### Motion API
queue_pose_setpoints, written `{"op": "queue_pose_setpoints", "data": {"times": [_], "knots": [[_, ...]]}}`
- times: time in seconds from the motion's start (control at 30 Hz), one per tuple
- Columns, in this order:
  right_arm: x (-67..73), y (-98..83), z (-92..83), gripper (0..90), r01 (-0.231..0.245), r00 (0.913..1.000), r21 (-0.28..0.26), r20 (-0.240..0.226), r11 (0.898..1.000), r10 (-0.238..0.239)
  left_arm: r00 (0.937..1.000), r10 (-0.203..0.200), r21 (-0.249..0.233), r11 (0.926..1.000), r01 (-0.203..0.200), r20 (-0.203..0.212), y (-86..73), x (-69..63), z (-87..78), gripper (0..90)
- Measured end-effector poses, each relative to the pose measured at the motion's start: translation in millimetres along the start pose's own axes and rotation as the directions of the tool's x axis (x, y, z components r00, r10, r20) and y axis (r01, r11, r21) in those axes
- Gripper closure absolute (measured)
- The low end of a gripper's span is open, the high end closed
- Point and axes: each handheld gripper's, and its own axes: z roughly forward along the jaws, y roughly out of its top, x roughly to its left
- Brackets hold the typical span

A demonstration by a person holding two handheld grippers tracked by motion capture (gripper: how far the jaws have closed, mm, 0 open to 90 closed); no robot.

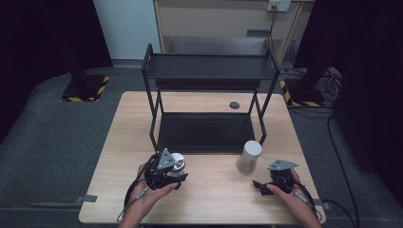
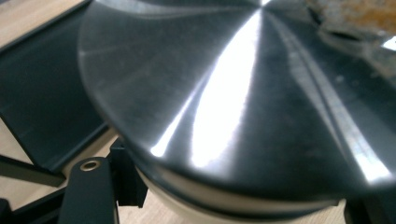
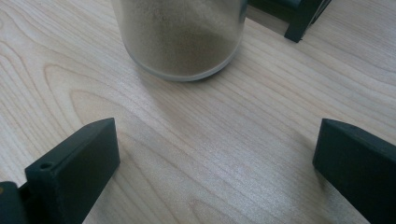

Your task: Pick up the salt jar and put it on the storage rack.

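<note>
Nearest the counter's (image 1: 209, 199) front edge, the left hand-held gripper (image 1: 172, 174) grasps a small jar with a shiny steel lid (image 2: 233, 93), lifted just before the black metal two-tier rack (image 1: 204, 130). Shelving it remains. Rightward, the right hand-held gripper (image 1: 260, 186) is released, facing a white-lidded glass jar of brown powder (image 1: 249, 156) awaiting pickup.

Looking along right tool (image 3: 215, 163): two black jaws at bottom, far apart, nothing btwn them but bare wood. Jaws low over light wood worktop (image 3: 224, 154). Glass jar (image 3: 180, 35) straight ahead, standing on worktop, apart from jaws, w/ brown powder inside; top cut off by picture edge. Black rack foot (image 3: 301, 21) at top right, just beside jar, on worktop.
</note>
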Motion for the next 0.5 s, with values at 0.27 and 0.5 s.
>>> {"op": "queue_pose_setpoints", "data": {"times": [0.27, 0.5], "knots": [[0.0, 0.0, 0.0, 1.4, 0.000, 1.0000, 0.000, 0.000, 1.000, 0.000, 0.9996, 0.015, -0.003, 0.9999, -0.015, 0.022, 24.0, 12.1, -11.5, 29.5], [0.0, 0.0, 0.0, 1.4, 0.000, 1.0000, 0.000, 0.000, 1.000, 0.000, 0.9989, 0.020, 0.003, 0.9998, -0.020, 0.043, 42.1, 20.5, -19.1, 29.5]]}}
